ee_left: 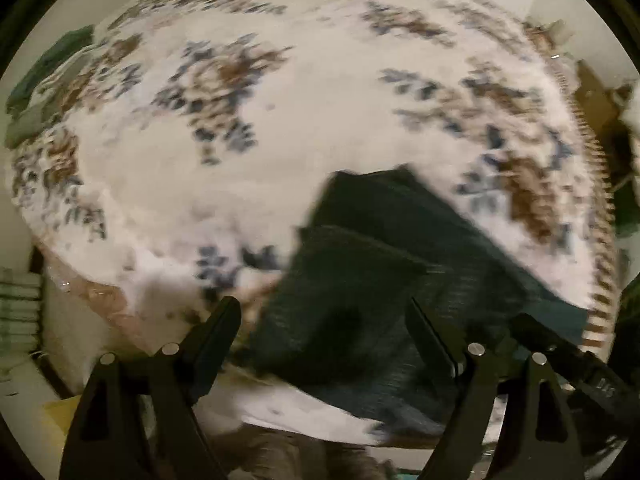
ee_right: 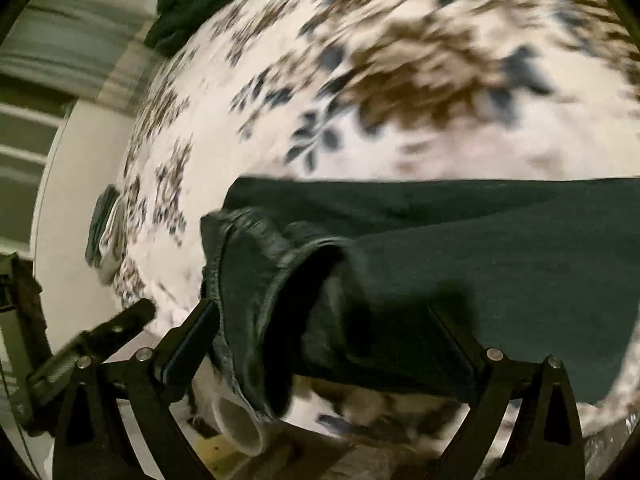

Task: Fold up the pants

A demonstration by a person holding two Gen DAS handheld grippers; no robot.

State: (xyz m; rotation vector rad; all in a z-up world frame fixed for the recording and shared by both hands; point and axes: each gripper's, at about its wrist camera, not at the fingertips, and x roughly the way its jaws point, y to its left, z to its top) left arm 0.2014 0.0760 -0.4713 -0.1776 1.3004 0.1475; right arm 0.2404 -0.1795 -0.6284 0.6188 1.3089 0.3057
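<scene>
The dark green pants (ee_right: 460, 256) lay on a bed covered by a white floral bedspread (ee_left: 320, 100), near its front edge. In the right wrist view the elastic waistband (ee_right: 256, 248) gaped open at about 9 o'clock of the garment, and the legs ran off toward 3 o'clock. In the left wrist view a folded-over end of the cloth, apparently the leg end, sat at about 5 o'clock of the bedspread, with one layer lapped on another.

The left gripper (ee_left: 324, 320) had its fingers spread wide, pointing steeply down over that end; the fabric lay between and beneath them, but the pads were not pressing on it. The right gripper (ee_right: 324, 324) also stood wide open, straddling the waistband area; nothing was pinched there either, though blur hid the fine detail.

The cloth looked like a soft knit: light, limp and slightly grippy, not slippery. It would likely sag and crease wherever unsupported and drag on the bedspread if pulled flat. The gathered waistband was probably the thickest, firmest hold for the right side; for the left, a pinch through both layers at the leg hems would serve. A shallow bite could catch only the top layer.
</scene>
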